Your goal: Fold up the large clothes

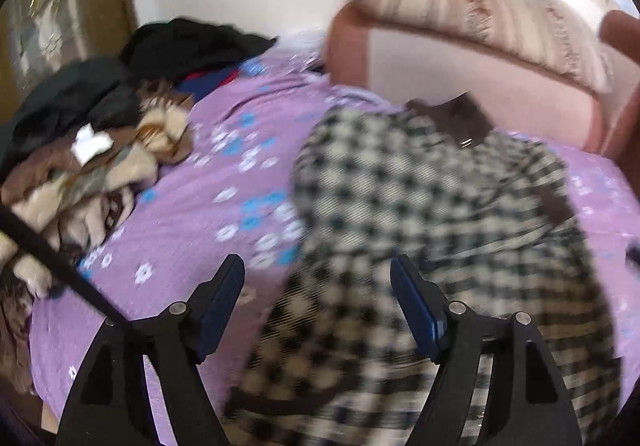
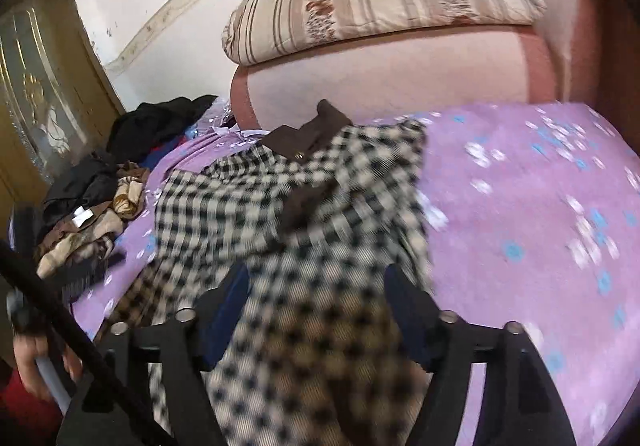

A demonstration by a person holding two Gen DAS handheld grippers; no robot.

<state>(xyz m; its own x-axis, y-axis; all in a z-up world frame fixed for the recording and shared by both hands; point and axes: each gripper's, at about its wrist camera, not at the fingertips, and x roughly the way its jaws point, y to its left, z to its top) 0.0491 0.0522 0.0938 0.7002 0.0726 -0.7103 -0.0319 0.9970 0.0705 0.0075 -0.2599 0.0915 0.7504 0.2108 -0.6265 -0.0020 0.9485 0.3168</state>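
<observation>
With both the left gripper (image 1: 318, 282) and right gripper (image 2: 316, 286) spread and empty over the checked coat (image 2: 288, 205) lying mid-frame on the bed (image 2: 520, 185), we judge a fold is starting; next we pinch its edges.

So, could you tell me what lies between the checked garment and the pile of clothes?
Only bare purple flowered bedsheet separates the checked garment from the clothes pile, clearest in the left wrist view.
</observation>
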